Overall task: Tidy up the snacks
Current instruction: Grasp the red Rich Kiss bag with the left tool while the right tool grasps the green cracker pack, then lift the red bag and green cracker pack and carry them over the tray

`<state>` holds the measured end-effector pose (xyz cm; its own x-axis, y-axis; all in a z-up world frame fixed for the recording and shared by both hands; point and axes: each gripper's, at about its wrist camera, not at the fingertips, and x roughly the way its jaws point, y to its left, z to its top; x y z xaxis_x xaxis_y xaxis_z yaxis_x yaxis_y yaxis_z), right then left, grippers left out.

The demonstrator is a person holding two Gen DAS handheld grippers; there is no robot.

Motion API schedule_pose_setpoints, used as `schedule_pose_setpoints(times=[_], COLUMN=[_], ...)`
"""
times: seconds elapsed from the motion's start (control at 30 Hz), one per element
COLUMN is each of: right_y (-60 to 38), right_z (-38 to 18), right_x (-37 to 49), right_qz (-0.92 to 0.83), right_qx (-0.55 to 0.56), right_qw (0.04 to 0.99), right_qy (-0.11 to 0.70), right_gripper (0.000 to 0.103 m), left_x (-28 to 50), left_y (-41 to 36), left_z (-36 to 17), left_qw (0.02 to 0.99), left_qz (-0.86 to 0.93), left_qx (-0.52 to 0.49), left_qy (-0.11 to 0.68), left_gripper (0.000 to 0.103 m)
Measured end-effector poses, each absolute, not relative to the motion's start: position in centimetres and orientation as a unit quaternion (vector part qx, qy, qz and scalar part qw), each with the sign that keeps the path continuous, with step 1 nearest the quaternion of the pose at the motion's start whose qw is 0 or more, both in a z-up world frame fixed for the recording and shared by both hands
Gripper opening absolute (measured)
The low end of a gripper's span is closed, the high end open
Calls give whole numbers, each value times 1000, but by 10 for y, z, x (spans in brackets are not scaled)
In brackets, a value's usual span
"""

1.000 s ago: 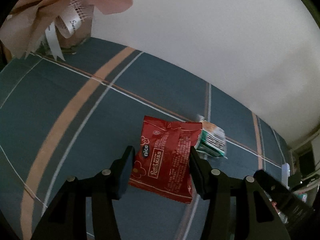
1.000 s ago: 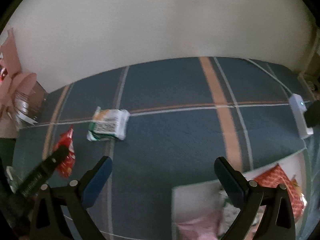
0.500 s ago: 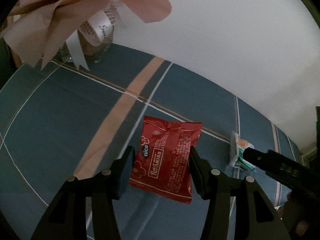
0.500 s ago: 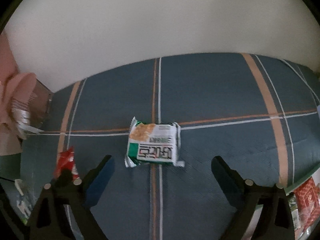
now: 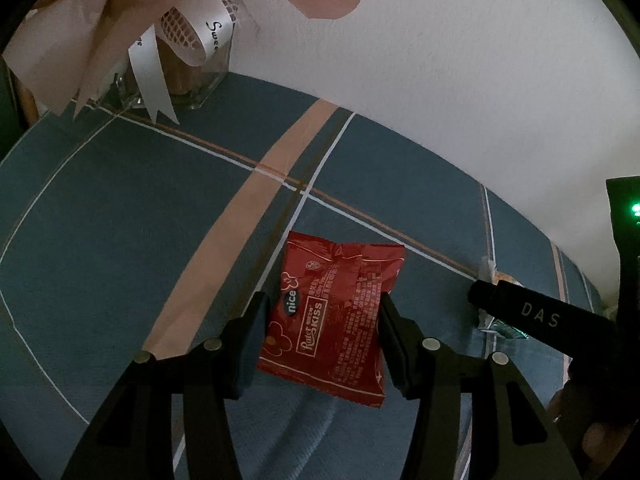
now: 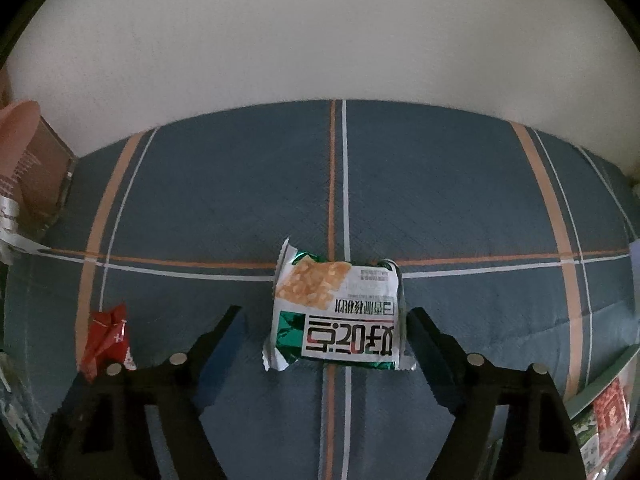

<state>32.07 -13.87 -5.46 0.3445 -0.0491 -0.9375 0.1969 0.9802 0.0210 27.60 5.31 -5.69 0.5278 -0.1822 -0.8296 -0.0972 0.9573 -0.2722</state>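
Note:
A red snack packet (image 5: 334,316) marked "nice" is held between the fingers of my left gripper (image 5: 322,320), above the blue plaid cloth (image 5: 120,240). It also shows at the left of the right wrist view (image 6: 106,338). A white and green snack packet (image 6: 338,316) lies flat on the cloth. My right gripper (image 6: 324,330) is open, with one finger on each side of that packet, the right finger close to its edge. In the left wrist view the right gripper's body (image 5: 540,316) hides most of the white and green packet.
A glass vase (image 5: 188,76) with pink paper wrap and white ribbons stands at the back left against the white wall. More snack packets (image 6: 604,420) lie in a container at the lower right edge of the right wrist view.
My right gripper has swung left and come down around the white and green packet. My left gripper has carried the red packet left, toward the vase.

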Motion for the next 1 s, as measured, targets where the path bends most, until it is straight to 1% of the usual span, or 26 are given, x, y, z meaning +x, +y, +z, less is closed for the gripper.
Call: schedule_pose_setpoints(times=[0.07,0.13,0.33,0.47,0.63,1.0], right_y=[-138,-138,-145,-145,-143,-145], right_z=[-57,-60,-63,-63,-61,-57], right_x=[321,324,320,318,316,299], right_qz=[-77,-76,-71,-71,-68,-55], right_qx=[63,66,73,73,71,78], right_qw=[815,813,811,810,810,808], right_qy=[570,574,576,577,578,581], right_gripper=[79,74,71,70,65,62], left_x=[278,279,276,276,276,274], left_y=[52,51,51,53,52,50], left_z=[-58,-58,-60,-61,-62,-63], left_qw=[863,863,864,863,863,856], left_qz=[-23,-23,-24,-26,-26,-24], left_qx=[-142,-143,-144,-150,-149,-158], left_qy=[485,484,482,482,483,492], left_gripper=[55,55,55,55,55,54])
